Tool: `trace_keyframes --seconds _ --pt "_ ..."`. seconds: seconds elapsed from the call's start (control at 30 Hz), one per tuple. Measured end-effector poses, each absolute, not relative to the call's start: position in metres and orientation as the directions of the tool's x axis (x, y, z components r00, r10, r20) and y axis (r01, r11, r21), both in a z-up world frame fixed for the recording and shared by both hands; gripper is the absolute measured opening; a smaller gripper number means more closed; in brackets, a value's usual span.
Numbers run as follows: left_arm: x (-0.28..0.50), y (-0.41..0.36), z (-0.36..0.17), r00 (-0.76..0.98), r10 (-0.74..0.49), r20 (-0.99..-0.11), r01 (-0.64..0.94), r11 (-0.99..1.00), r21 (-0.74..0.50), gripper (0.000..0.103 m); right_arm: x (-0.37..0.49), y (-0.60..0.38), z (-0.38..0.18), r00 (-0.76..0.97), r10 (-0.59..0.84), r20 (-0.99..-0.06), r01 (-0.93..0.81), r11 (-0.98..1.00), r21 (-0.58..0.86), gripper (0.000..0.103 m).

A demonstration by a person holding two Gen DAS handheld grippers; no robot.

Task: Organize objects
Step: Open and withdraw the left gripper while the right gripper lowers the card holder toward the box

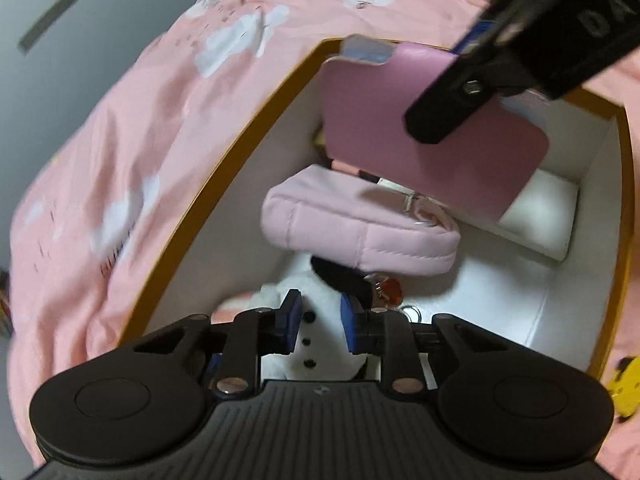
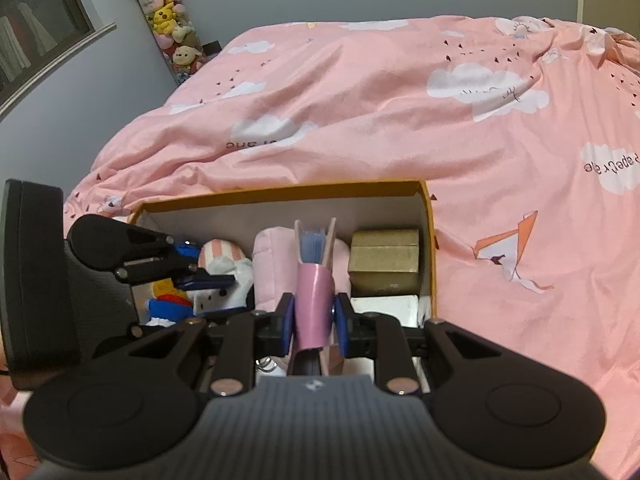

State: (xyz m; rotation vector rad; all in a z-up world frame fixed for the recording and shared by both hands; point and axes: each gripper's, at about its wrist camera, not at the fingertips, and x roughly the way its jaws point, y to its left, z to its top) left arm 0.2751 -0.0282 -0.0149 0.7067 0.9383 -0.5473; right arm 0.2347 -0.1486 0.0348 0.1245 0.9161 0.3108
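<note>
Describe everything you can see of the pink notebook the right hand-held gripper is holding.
The pink notebook has a smooth, glossy pink cover with rounded corners and blue-edged pages showing at its top. It stands upright, slightly splayed open, held above the orange-rimmed box. The right hand-held gripper is shut on it, blue pads pressing both covers near the lower end. Below and behind it lie a padded pink pouch and a gold box; whether it touches them is unclear.
</note>
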Motion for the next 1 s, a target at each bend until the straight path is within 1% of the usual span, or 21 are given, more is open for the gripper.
trace_keyframes --seconds 0.07,0.17,0.2,0.27,0.3,0.4,0.47,0.57,0.67,0.77,0.8,0.83,1.0 --pt "0.278 -0.019 -0.011 0.470 -0.126 -0.873 0.678 0.685 0.266 0.024 0.235 -0.149 0.038 0.566 0.345 -0.749 -0.217 0.939 0.269 0.022" --pt "0.277 -0.005 -0.008 0.451 -0.121 -0.885 0.651 0.722 0.233 0.016 0.237 -0.146 0.042 0.552 0.391 -0.737 -0.227 0.920 0.318 0.022" --pt "0.276 -0.001 -0.011 0.450 -0.088 -0.889 0.638 0.729 0.250 0.002 0.237 -0.143 0.043 0.551 0.397 -0.734 -0.233 0.918 0.322 0.022" --pt "0.276 0.008 -0.026 0.477 0.019 -0.879 0.594 0.730 0.339 0.001 0.239 -0.137 0.044 0.550 0.397 -0.735 -0.244 0.918 0.313 0.022" --pt "0.276 0.017 -0.031 0.470 0.028 -0.882 0.578 0.746 0.331 0.001 0.241 -0.133 0.043 0.549 0.394 -0.737 -0.247 0.919 0.308 0.022" --pt "0.272 0.035 -0.020 0.466 -0.072 -0.882 0.555 0.800 0.228 0.001 0.246 -0.128 0.036 0.537 0.384 -0.751 -0.238 0.923 0.302 0.022" --pt "0.268 0.041 -0.008 0.480 -0.127 -0.868 0.546 0.817 0.183 0.002 0.249 -0.127 0.034 0.536 0.379 -0.754 -0.232 0.925 0.300 0.022" --pt "0.266 0.042 0.005 0.460 -0.211 -0.862 0.555 0.826 0.094 0.008 0.250 -0.126 0.035 0.536 0.377 -0.755 -0.234 0.926 0.296 0.022" --pt "0.264 0.032 0.011 0.472 -0.258 -0.843 0.576 0.814 0.073 0.015 0.250 -0.126 0.036 0.539 0.370 -0.757 -0.232 0.929 0.288 0.022" --pt "0.267 0.004 0.007 0.510 -0.251 -0.823 0.613 0.777 0.143 0.027 0.250 -0.128 0.037 0.542 0.361 -0.759 -0.226 0.932 0.282 0.022" --pt "0.268 -0.004 0.005 0.515 -0.249 -0.820 0.628 0.761 0.164 0.034 0.249 -0.130 0.037 0.543 0.355 -0.761 -0.221 0.935 0.279 0.022" --pt "0.269 -0.012 0.003 0.517 -0.246 -0.820 0.643 0.744 0.182 0.039 0.249 -0.131 0.037 0.545 0.347 -0.763 -0.214 0.938 0.273 0.022" --pt "0.272 -0.042 -0.015 0.525 -0.190 -0.829 0.724 0.611 0.319 0.041 0.249 -0.140 0.035 0.542 0.338 -0.769 -0.197 0.941 0.274 0.022"
